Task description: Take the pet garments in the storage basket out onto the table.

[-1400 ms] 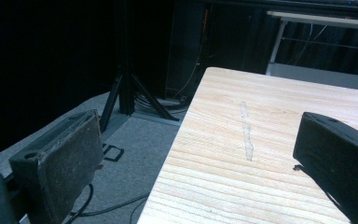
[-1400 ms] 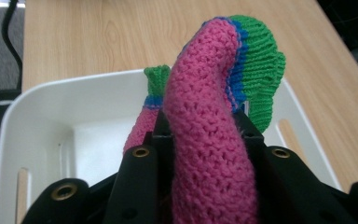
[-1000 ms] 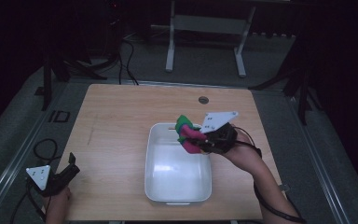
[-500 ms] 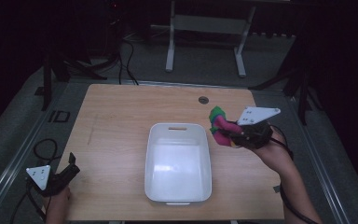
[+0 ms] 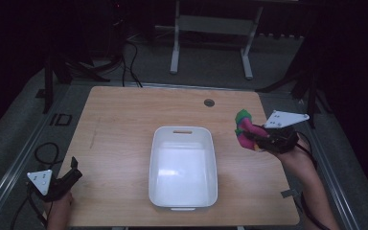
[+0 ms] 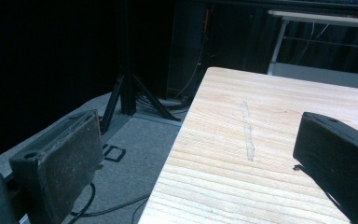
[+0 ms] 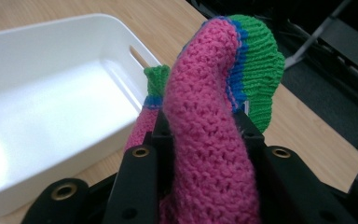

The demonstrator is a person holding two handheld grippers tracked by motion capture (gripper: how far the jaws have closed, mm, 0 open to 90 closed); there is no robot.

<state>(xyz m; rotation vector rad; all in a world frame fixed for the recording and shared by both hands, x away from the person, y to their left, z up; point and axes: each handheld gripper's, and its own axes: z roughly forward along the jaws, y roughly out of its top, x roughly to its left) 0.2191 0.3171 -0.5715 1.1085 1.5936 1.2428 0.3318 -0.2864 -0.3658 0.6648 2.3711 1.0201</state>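
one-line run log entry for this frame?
right gripper: shut on knit mitten, right of bin | white bin: empty | left gripper: open, at table corner

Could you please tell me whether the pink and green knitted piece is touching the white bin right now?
Apart. In the high view the knitted piece, clamped in the right gripper, sits right of the white bin, with bare wood between them.

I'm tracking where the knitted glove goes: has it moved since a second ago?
Yes. The knitted glove, clamped in the right tongs, has travelled from above the white tub to the right, now over the bare table.
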